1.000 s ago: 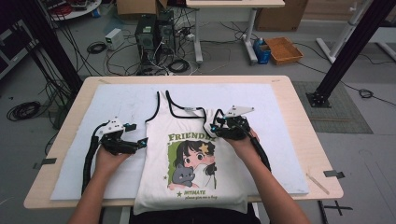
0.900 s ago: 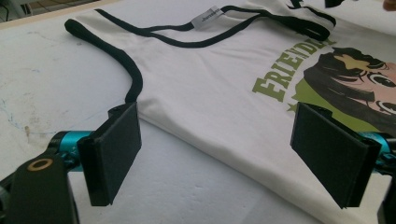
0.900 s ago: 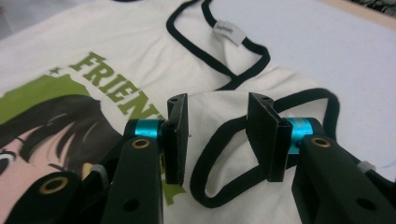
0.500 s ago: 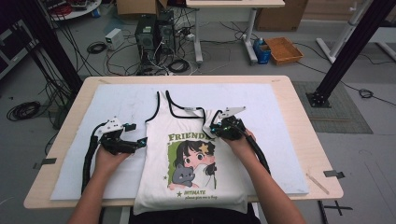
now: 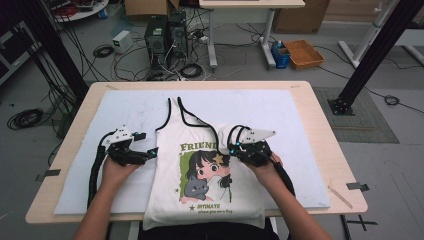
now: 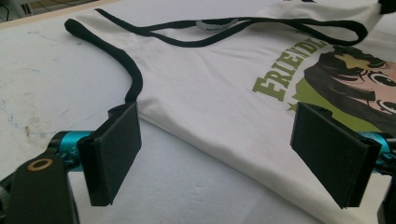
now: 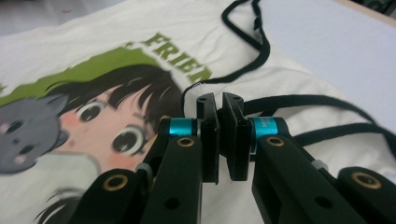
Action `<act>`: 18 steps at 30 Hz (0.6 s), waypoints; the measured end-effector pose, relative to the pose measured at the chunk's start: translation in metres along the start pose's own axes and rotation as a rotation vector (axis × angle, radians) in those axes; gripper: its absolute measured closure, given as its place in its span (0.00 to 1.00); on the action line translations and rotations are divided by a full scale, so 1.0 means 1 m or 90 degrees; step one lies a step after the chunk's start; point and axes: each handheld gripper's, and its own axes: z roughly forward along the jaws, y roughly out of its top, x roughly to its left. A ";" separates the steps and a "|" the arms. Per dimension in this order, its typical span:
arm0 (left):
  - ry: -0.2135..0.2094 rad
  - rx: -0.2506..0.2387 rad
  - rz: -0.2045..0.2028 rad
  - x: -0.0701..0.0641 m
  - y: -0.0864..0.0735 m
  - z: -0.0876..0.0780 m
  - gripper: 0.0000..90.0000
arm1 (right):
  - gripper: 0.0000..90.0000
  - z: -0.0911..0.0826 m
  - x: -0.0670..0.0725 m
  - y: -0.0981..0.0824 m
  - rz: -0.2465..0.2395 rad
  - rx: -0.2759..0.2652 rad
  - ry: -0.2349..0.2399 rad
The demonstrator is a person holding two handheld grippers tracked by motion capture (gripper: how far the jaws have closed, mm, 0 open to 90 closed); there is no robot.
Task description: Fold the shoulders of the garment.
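Item 1: white tank top (image 5: 200, 145), black-trimmed at neck and armholes, printed with green lettering and a cartoon girl holding a grey cat. It lies flat, print up, at the centre of the high view, straps toward the top of the frame, hem at the bottom edge over the table's near side. Its right shoulder area, right of centre, is bunched and folded inward, the black strap looping over the white cloth.

Item 2: white mat (image 5: 300, 120), covering most of the table (image 5: 330, 150), under the tank top.

Item 3: left gripper (image 5: 154, 153), centre left of the high view, held low at the garment's left side edge. In the left gripper view (image 6: 219, 158) its 2 black pads stand wide apart, 1 at lower left by the end of the black armhole trim, 1 at lower right over the print; the cloth edge lies between them, unpinched.

Item 4: right gripper (image 5: 232, 148), right of centre in the high view, at the bunched shoulder. In the right gripper view (image 7: 220, 135) its jaws have just been closing and now stand nearly together, a thin slit left between the pads. Black trim passes right behind them; whether cloth is pinched in the slit I cannot tell.

Item 5: 2 forearms, entering from the bottom edge of the high view.
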 end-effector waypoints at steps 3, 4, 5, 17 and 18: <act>0.001 0.000 0.000 0.000 0.000 0.000 0.18 | 0.96 -0.001 0.007 -0.010 -0.005 0.006 0.001; 0.001 0.000 0.000 0.000 0.000 0.000 0.18 | 0.96 0.000 0.008 -0.014 -0.005 0.010 0.003; 0.001 0.000 0.000 0.000 0.000 0.000 0.18 | 0.95 0.000 0.010 -0.017 -0.003 0.015 0.005; 0.001 0.002 0.000 0.000 0.000 0.000 0.18 | 0.75 0.000 0.004 0.002 -0.008 -0.023 -0.010; 0.002 0.001 -0.001 -0.001 0.000 0.000 0.18 | 0.75 0.003 0.002 0.005 -0.006 -0.023 -0.006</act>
